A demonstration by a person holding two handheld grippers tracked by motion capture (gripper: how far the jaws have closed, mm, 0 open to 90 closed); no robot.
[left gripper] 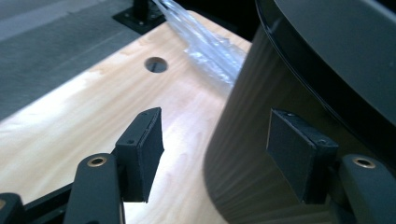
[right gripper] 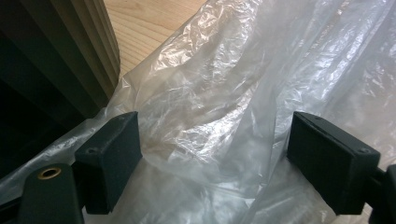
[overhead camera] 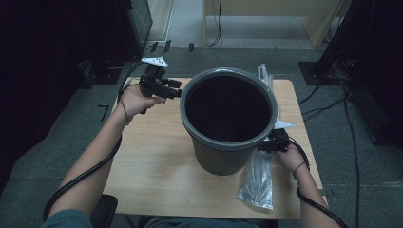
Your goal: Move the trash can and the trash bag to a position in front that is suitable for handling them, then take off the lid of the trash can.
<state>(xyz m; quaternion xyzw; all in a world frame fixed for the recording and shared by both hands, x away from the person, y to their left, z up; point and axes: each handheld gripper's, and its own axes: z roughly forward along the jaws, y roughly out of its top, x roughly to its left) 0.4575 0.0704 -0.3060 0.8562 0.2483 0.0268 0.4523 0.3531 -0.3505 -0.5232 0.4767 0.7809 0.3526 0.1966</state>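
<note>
A big wood table [overhead camera: 157, 161] holds a grey bin [overhead camera: 228, 111] in the middle, w/ a clear plastic bag [overhead camera: 257, 178] lying flat by its right side, prob. meant to line the bin. The left gripper [overhead camera: 177, 90] sits by the bin's rim, jaws apart, nothing held, maybe to steady it. The right gripper [right gripper: 212, 163] hangs over the bag, jaws apart, ready to pinch it.

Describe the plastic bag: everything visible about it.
The bag is clear, thin, crinkled film, lying flat in a long strip on the wooden table along the bin's right side, one end past the bin's far rim. It passes between the right tool's open jaws; the pads are not pressing it.
</note>
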